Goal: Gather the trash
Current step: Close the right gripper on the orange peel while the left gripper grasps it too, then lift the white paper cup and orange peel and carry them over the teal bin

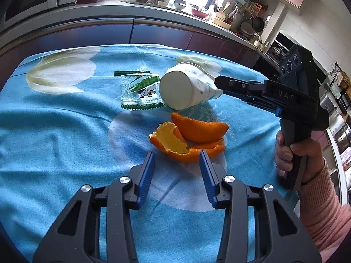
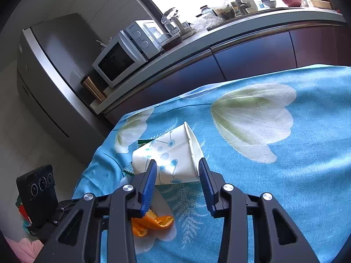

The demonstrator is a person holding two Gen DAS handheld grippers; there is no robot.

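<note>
right gripper (image 2: 177, 171) gapes around the tipped paper cup (image 2: 169, 155); left gripper (image 1: 177, 162), spread, flanks orange peel (image 1: 190, 138).

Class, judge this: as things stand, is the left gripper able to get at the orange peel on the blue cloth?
Probably yes. The left gripper is open, its fingertips right beside the curled orange peel, with only blue flowered cloth between. The tipped white paper cup lies beyond, not blocking.

Paper cup (image 2: 173, 153) hides most of the candy wrapper (image 2: 145, 141) behind it in right wrist view; only green zigzag bits show. Orange peel (image 2: 153, 220) below cup partly covered by right gripper (image 2: 178, 171) finger. Wrapper print too small to read.
</note>
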